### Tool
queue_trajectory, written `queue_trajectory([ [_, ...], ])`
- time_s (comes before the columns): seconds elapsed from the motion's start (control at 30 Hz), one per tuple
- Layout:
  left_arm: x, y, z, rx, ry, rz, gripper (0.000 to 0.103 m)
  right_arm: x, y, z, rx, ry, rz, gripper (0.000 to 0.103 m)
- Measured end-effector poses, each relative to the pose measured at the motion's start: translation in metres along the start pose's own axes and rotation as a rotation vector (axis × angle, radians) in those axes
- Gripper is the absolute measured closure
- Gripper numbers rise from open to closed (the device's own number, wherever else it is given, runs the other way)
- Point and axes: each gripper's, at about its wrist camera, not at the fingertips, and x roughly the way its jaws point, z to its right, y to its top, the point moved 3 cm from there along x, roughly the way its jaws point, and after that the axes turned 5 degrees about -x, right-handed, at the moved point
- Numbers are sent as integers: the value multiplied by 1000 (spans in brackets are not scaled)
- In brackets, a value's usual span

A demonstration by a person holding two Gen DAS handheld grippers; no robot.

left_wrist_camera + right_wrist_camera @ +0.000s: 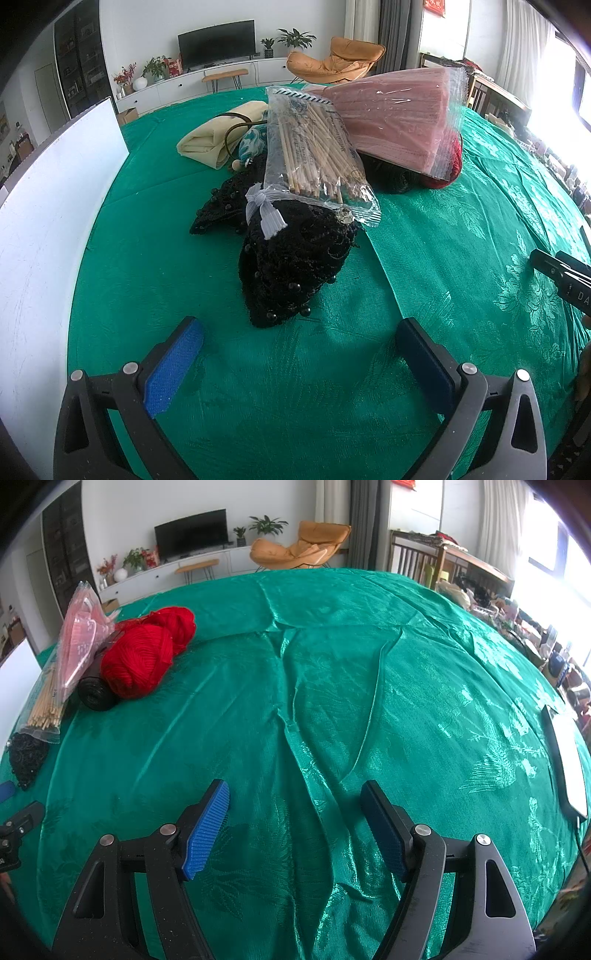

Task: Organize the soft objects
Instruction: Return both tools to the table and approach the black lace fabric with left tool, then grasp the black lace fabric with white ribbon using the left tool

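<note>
We judged the sorting had not yet begun: everything still lay in one heap on the green tabletop (258,406), and neither tool held anything. Our left tool (299,343) hung with its jaws wide apart and nothing between them, just short of the black beaded knit piece (291,258), the nearest item in the heap. Our right tool (295,812) was likewise spread open and empty, over a bare, wrinkled stretch of cloth well apart from the pile.

The heap itself was tangled. A clear packet of wooden sticks (317,155) lay across the black knit, with a grey ribbon bow (264,208) at its near end. A clear bag of pink masks (399,118) leaned over the red yarn (144,653) and a dark spool (94,696). Behind sat a folded cream cloth (214,140) and a small teal patterned piece (255,138).

As for containers, we saw no bin or basket; only the two sealed bags, one holding the sticks, one the masks. A white board (55,192) stood at the left edge.

The next move, we thought, called for closing the left tool on the knit's near end, though the stick packet resting on it could slide as the knit is pulled free.
</note>
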Motion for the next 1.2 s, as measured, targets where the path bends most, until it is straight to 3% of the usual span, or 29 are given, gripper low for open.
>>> queue_trajectory([
  [0.8,0,0,0,1,1,0,0,0,0,0,-1,1,0,26],
  [0.9,-7,1,-2,-15,-37,-32,0,0,0,0,-1,1,0,26],
  [1.07,-37,28,-21,-155,-124,60,0,0,0,0,-1,1,0,26],
  [1.13,-35,39,-21,-155,-117,57,0,0,0,1,-1,1,0,26],
  [1.2,-23,48,-11,-94,-94,28,0,0,0,1,-1,1,0,26],
])
